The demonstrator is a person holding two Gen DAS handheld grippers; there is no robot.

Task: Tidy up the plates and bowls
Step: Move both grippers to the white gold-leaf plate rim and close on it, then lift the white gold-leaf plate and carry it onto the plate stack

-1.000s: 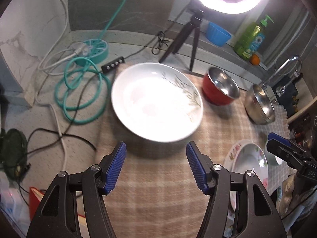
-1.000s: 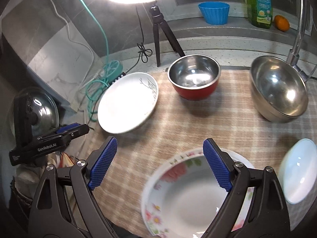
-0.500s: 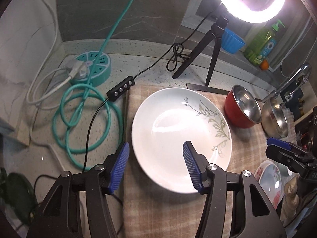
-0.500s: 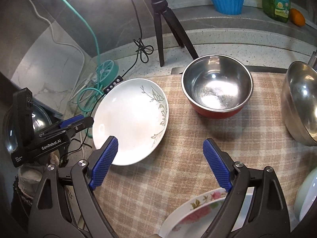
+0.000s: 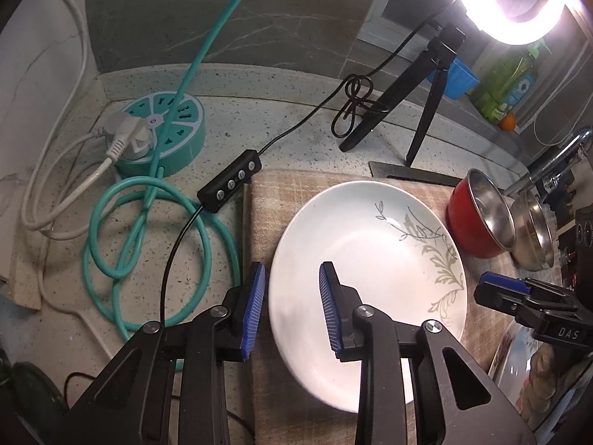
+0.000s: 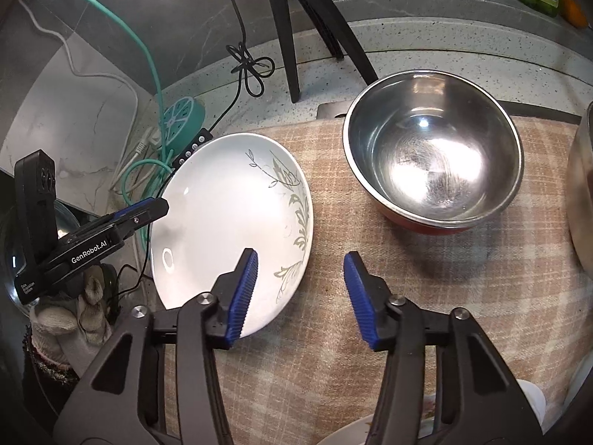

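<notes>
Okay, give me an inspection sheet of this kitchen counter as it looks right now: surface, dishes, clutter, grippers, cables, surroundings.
Surface: speckled countertop with a checked cloth laid over it.
Job's things: white leaf-pattern plate and red steel-lined bowl apart on the cloth; steel bowl beyond the red one; floral dish only partly seen.
Clutter: green soap bottle, blue cup, small orange fruit.
Grippers: left gripper closing astride the plate's left rim; right gripper closing astride its right rim; pads not yet pressing.
Cables: coiled teal cord, white plug lead, black inline switch.
Surroundings: ring light on tripod, faucet.
</notes>
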